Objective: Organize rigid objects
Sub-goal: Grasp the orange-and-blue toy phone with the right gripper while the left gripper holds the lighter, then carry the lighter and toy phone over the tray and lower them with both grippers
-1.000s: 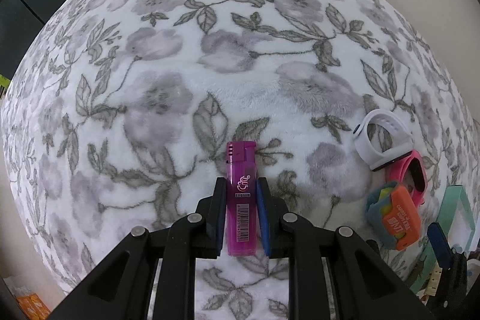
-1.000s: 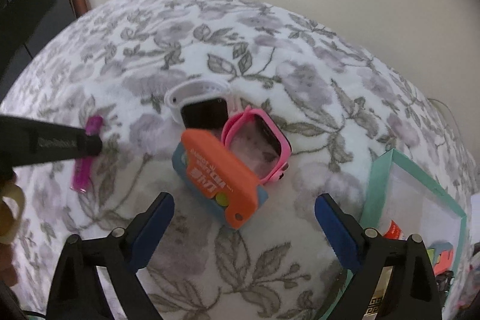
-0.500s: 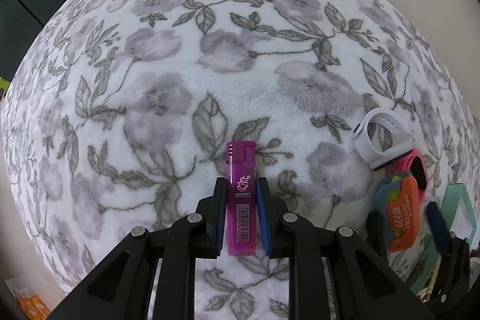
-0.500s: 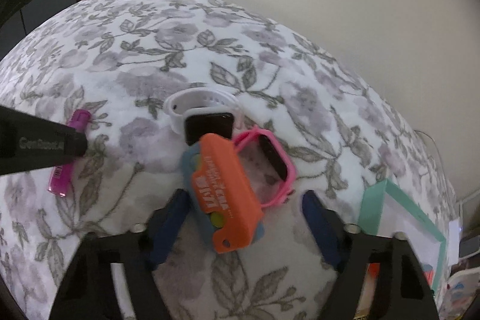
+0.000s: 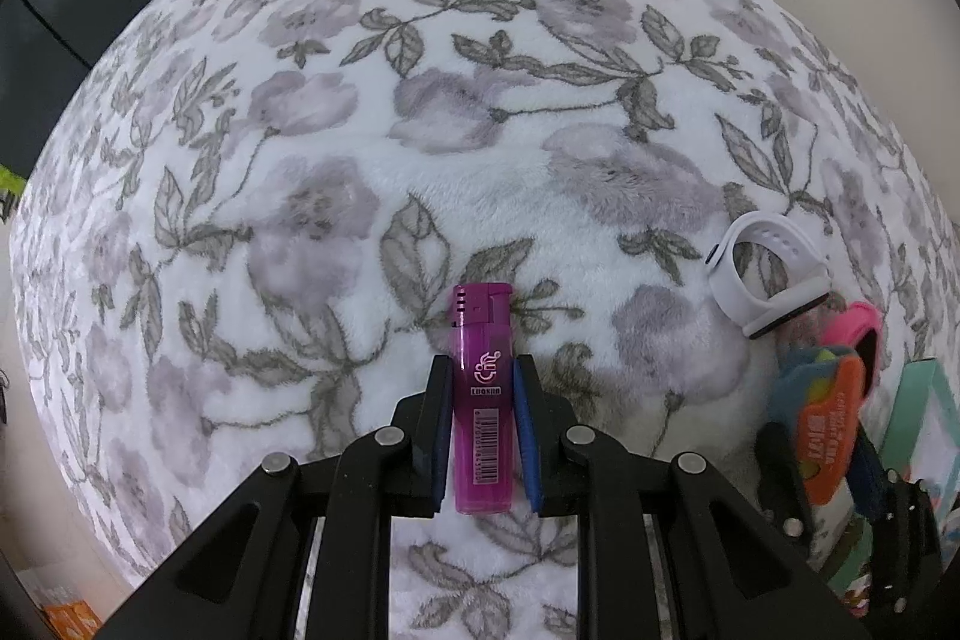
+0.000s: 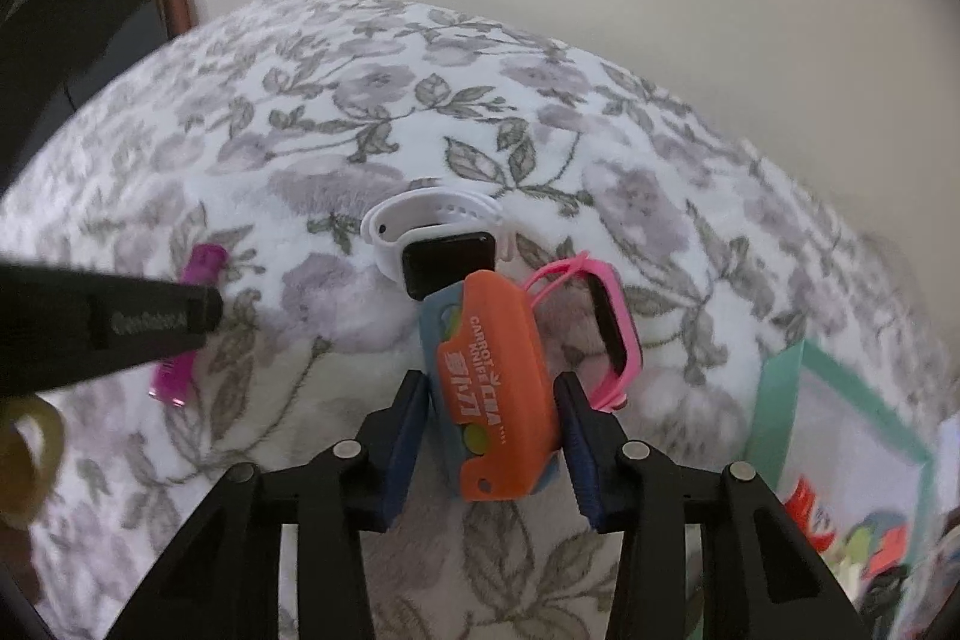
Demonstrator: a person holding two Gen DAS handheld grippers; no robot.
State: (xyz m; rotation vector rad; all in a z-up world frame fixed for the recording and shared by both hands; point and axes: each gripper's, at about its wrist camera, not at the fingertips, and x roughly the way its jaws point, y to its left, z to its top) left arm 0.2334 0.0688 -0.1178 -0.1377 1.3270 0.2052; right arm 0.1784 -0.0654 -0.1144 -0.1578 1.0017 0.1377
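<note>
Lying lengthwise at lower centre of the left wrist view, the translucent purple plastic lighter [image 5: 483, 400] is clamped between the blue pads of the left gripper [image 5: 482, 421], on the white floral fleece blanket [image 5: 420, 100]. At lower centre of the right wrist view, the right gripper [image 6: 493, 445] is closing, its jaws flanking the orange-and-blue carrot-knife toy [image 6: 495, 394] with narrow gaps remaining at both pads. Touching the toy's far end is the white-strapped smartwatch [image 6: 441, 244]; the pink-strapped smartwatch [image 6: 606, 334] lies just right. A mint-green open box [image 6: 780, 400] occupies the lower right.
</note>
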